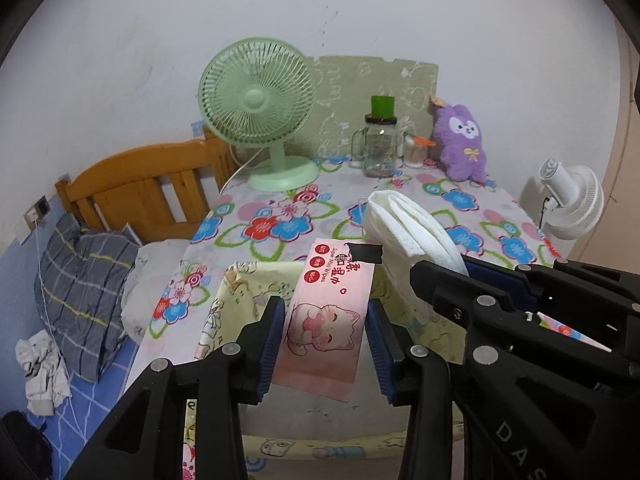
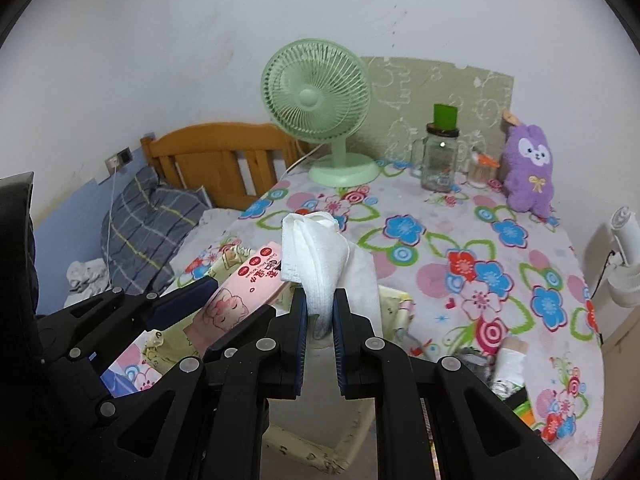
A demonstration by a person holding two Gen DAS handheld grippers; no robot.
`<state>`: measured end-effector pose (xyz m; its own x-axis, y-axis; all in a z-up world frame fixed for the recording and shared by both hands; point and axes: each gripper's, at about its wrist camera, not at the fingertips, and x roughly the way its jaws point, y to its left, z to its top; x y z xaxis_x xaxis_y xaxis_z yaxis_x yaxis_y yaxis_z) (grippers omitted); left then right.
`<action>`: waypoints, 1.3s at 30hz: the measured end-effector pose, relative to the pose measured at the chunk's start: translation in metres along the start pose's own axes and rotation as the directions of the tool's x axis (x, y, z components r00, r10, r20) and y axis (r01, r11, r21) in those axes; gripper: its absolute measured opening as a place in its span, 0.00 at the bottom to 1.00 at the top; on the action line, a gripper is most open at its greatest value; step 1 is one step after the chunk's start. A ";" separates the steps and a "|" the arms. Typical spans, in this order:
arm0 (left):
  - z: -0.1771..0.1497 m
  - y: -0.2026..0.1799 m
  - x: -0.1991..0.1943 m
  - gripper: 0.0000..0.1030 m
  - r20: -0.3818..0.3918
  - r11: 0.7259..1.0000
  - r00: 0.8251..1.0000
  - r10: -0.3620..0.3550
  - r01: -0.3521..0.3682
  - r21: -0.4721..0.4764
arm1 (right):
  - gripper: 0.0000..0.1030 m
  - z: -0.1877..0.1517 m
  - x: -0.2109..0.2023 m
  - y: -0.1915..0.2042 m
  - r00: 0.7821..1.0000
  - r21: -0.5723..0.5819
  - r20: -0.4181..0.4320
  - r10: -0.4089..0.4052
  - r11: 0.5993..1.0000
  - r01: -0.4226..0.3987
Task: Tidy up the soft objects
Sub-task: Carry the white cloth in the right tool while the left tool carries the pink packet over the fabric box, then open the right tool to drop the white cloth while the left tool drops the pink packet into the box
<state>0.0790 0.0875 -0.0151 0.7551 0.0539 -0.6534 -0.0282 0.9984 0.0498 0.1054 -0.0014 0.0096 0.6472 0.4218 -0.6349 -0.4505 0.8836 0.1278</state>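
Standing at a flowered bench [image 1: 280,216] beside a bed [image 1: 80,380], a person holds two grippers side by side above a pale fabric bin [image 1: 240,276] at the near edge. On the left, the left gripper [image 1: 326,326] has its fingers pinching a pink wipes pack [image 1: 324,320] across its width, its far end poking out over the bin. The pack looks light, squashy and a bit slick, so a hold at mid-body seems safest. To its right, the right gripper [image 2: 321,320] has its fingers pressed tightly on a folded white cloth [image 2: 316,252], which flops limply and should compress easily. Further back stand a green fan [image 1: 258,100], a glass jar [image 1: 378,146] and a purple plush toy [image 1: 462,142].
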 end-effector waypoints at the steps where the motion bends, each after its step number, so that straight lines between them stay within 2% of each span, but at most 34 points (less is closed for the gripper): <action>1: -0.001 0.002 0.002 0.41 -0.006 1.000 1.000 0.003 -0.003 -0.001 | 0.14 -0.001 0.004 0.001 1.000 0.001 -0.008 0.004 1.000 -0.004; 14: -0.019 0.027 0.036 0.42 -0.108 0.998 0.994 0.033 -0.039 -0.051 | 0.15 -0.012 0.048 0.014 0.991 -0.003 -0.116 0.073 0.997 -0.074; 16: -0.022 0.029 0.039 0.47 -0.125 0.998 0.992 0.032 -0.039 -0.057 | 0.17 -0.014 0.054 0.015 0.986 0.004 -0.138 0.090 0.996 -0.090; 17: -0.023 0.030 0.040 0.53 -0.131 0.997 0.991 0.030 -0.039 -0.063 | 0.18 -0.015 0.057 0.015 0.984 0.009 -0.149 0.099 0.995 -0.099; 20: -0.027 0.032 0.047 0.58 -0.154 0.996 0.987 0.046 -0.057 -0.069 | 0.23 -0.018 0.064 0.015 0.978 0.017 -0.175 0.114 0.993 -0.113; 23: -0.030 0.034 0.048 0.64 -0.158 0.996 0.987 0.040 -0.052 -0.073 | 0.38 -0.021 0.068 0.015 0.978 0.008 -0.186 0.096 0.995 -0.096; 25: -0.030 0.032 0.047 0.68 -0.155 0.997 0.987 0.033 -0.045 -0.070 | 0.60 -0.022 0.070 0.010 0.977 0.029 -0.196 0.085 0.996 -0.080; 27: -0.029 0.030 0.047 0.74 -0.150 0.997 0.988 0.028 -0.038 -0.070 | 0.72 -0.023 0.071 0.005 0.978 0.050 -0.194 0.072 0.997 -0.063; 39: -0.024 0.022 0.042 0.86 -0.132 0.997 0.991 0.030 -0.039 -0.068 | 0.77 -0.020 0.059 -0.005 0.983 0.048 -0.175 0.048 0.998 -0.041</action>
<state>0.0944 0.1122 -0.0594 0.6610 0.0856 -0.7455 -0.1020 0.9945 0.0237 0.1334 0.0153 -0.0434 0.5069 0.4220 -0.7517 -0.4468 0.8743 0.1896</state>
